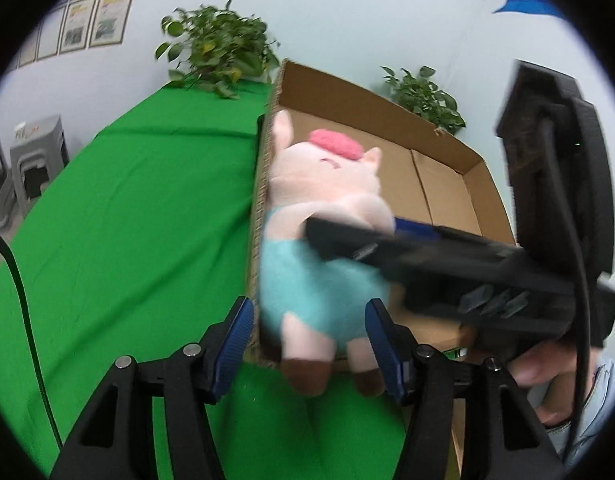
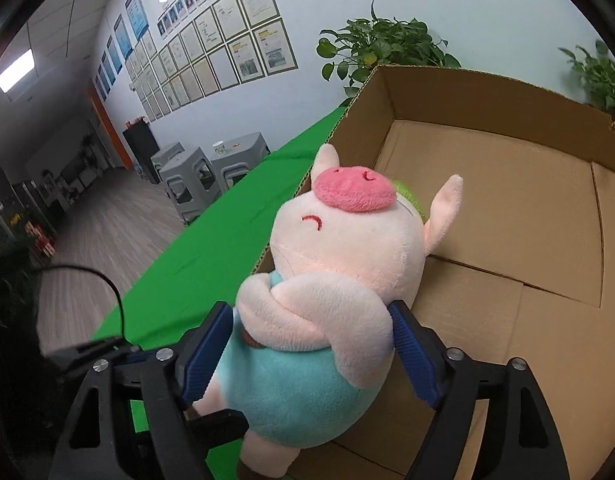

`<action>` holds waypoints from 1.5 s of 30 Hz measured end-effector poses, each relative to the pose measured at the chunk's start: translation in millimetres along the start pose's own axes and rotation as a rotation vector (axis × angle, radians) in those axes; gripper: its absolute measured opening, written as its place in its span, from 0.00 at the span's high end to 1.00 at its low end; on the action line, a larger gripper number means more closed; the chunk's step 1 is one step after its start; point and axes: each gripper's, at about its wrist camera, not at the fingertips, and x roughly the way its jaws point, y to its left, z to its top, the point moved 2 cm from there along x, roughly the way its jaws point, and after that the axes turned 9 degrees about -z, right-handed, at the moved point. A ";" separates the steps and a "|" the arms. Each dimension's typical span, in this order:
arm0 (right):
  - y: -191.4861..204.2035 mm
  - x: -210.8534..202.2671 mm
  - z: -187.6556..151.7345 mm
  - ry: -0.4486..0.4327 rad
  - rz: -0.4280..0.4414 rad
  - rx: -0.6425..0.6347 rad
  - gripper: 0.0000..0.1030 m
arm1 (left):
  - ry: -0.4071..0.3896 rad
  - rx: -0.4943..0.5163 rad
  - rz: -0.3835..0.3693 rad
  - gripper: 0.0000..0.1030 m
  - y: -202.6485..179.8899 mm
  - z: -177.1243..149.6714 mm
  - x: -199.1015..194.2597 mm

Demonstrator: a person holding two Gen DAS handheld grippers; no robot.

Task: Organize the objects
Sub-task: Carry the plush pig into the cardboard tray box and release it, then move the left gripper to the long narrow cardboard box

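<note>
A plush pig with a pink snout and teal trousers hangs upright at the near left corner of an open cardboard box. My right gripper is open around its chest, the blue pads just beside its arms. In the left wrist view the pig is blurred. Its legs and teal bottom sit between the pads of my left gripper, which is shut on them. One right finger crosses the pig's front. A left finger shows against the pig's leg. Nothing else lies on the box floor.
The box stands on a table under a green cloth. Two potted plants stand behind the box by the wall. Grey stools stand beyond the table's left edge. A person's hand holds the right gripper.
</note>
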 end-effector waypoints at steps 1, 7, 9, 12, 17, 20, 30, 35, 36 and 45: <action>-4.0 -6.5 1.4 -0.013 0.008 0.019 0.18 | 0.002 -0.011 0.004 0.45 6.3 1.6 1.4; -38.5 -58.8 -7.5 -0.073 -0.009 0.114 0.00 | -0.013 -0.002 0.029 0.45 1.0 0.3 -3.6; -48.2 -75.6 -18.9 -0.093 -0.068 0.119 0.01 | -0.034 0.025 0.041 0.45 -8.7 0.2 -11.6; -56.6 -104.8 -40.3 -0.139 -0.192 0.099 0.00 | -0.101 0.086 0.101 0.42 -28.3 2.8 -29.3; -69.6 -155.6 -78.0 -0.182 -0.314 0.116 0.00 | -0.212 0.177 0.177 0.18 -67.6 3.1 -55.9; -80.5 -187.2 -110.0 -0.194 -0.348 0.141 0.00 | -0.202 0.195 0.175 0.18 -87.6 2.0 -57.4; -94.1 -272.9 -175.9 -0.222 -0.370 0.183 0.07 | -0.154 0.228 0.120 0.18 -140.7 -19.0 -64.4; -90.1 -296.4 -194.6 -0.217 -0.359 0.175 0.52 | -0.135 0.236 0.109 0.19 -154.9 -33.7 -71.6; -88.8 -300.1 -197.7 -0.219 -0.353 0.174 0.54 | -0.134 0.233 0.101 0.19 -156.8 -36.7 -73.2; -84.4 -325.6 -242.5 -0.176 -0.319 0.187 0.00 | -0.050 0.228 0.086 0.19 -161.8 -73.5 -67.9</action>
